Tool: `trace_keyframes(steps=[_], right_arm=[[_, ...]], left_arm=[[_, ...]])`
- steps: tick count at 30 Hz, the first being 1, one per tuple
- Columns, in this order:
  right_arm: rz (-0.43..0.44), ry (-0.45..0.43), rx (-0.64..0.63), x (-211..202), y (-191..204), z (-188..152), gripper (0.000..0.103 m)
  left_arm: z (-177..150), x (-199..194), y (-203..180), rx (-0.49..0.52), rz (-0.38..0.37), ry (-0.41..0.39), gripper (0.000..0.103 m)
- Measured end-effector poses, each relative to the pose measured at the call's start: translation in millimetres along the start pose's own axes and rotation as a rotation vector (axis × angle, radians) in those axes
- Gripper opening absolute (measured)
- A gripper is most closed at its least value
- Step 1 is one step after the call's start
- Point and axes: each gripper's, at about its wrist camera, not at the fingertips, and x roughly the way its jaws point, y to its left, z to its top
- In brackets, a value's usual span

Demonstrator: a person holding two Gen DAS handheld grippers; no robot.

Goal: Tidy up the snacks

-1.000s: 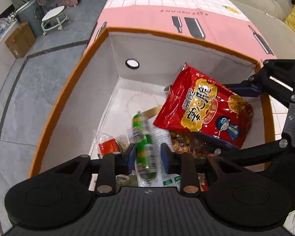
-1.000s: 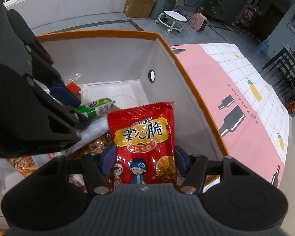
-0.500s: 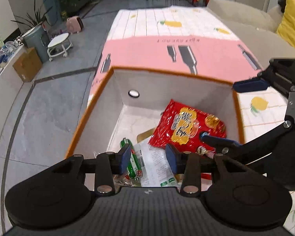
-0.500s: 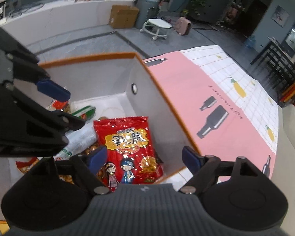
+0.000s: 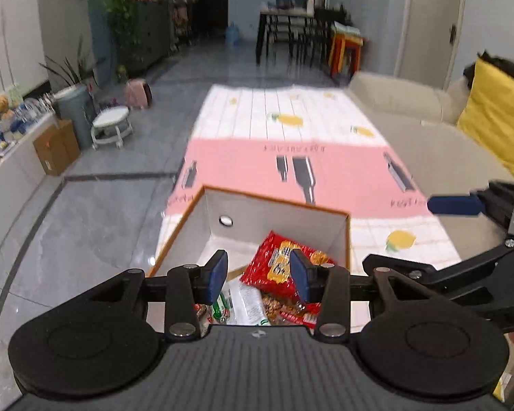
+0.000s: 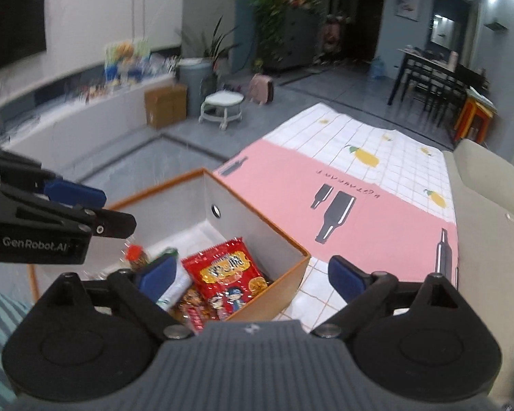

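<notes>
A white box with an orange rim holds the snacks. A red chip bag lies on top inside it. A green stick snack and a white packet lie beside it. A small red-capped packet lies at the left inside. My left gripper is open and empty, raised above the box. My right gripper is wide open and empty, raised over the box's near corner.
The box stands on a pink and white cloth printed with bottles and lemons. A beige sofa with a yellow cushion is at the right. A white stool and a cardboard box stand on the grey floor.
Both grippers let go of their snacks, the left the green stick and the right the red bag. Both opened and rose up and back from the box.
</notes>
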Motion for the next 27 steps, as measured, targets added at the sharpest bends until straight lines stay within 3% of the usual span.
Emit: trace_keyframes(steps=[5, 9, 15, 19, 27], right_arm=[[-0.023, -0.063, 0.074, -39.9, -2.7, -13.3, 0.094], [-0.042, -0.100, 0.128, -68.1, -2.5, -31.4, 0.095], [-0.089, -0.139, 0.188, -99.4, -0.6, -58.4, 0.097], [-0.110, -0.165, 0.188, -110.8, 6.7, -72.2, 0.097], [-0.112, -0.163, 0.199, -107.1, 17.8, -90.5, 0.099]], left_arm=[[-5.5, -32.7, -9.7, -0.015, 0.034, -0.101, 0.057], [-14.0, -55.4, -19.8, -0.009, 0.130, -0.211, 0.058], [-29.6, -69.2, -26.1, -0.069, 0.147, -0.258, 0.060], [-46.4, -64.4, -33.7, -0.032, 0.195, -0.240, 0.068], [-72.5, -40.2, -36.9, 0.015, 0.222, -0.143, 0.071]])
